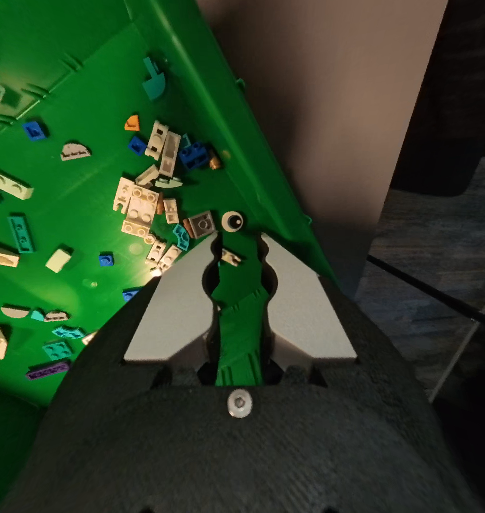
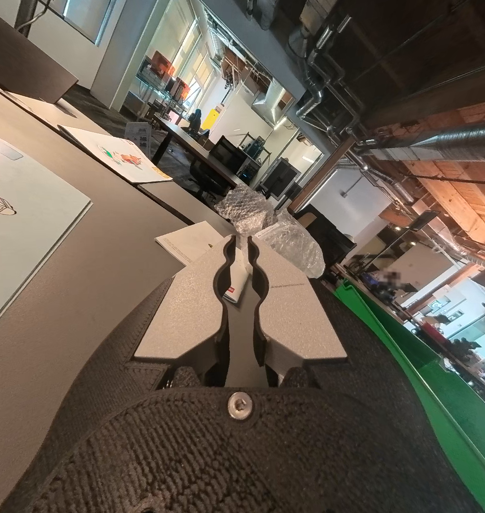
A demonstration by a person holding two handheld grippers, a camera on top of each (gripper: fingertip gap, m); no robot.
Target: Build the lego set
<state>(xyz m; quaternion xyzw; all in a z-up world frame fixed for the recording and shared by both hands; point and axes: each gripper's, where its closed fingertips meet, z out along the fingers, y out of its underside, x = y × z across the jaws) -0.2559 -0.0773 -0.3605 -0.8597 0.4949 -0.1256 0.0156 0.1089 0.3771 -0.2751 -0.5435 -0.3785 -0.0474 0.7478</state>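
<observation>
The left gripper [image 1: 239,236] hangs over a green bin [image 1: 208,91] of loose lego pieces [image 1: 141,205], its grey fingers [image 1: 180,299] parted by a clear gap and holding nothing. Between the fingertips, on the bin floor, lies a small white clip piece [image 1: 230,256], untouched by either finger. Just beyond the tips, near the bin's right wall, sits a round eye tile [image 1: 234,221], with a grey square plate [image 1: 202,223] just beside it. A cluster of white plates lies toward the middle of the floor; blue, teal, orange and purple pieces are scattered toward the left edge. The right gripper [image 2: 240,239] points low along a tan table [image 2: 97,263], its fingers slightly apart and empty; a white packet [image 2: 237,277] on the table shows through the gap. Crumpled clear plastic bags [image 2: 288,244] lie just past the tips. An instruction booklet [image 2: 36,200] lies near the table's left edge, another booklet [image 2: 119,155] farther back, and the green bin's rim [image 2: 402,344] runs along the right.
</observation>
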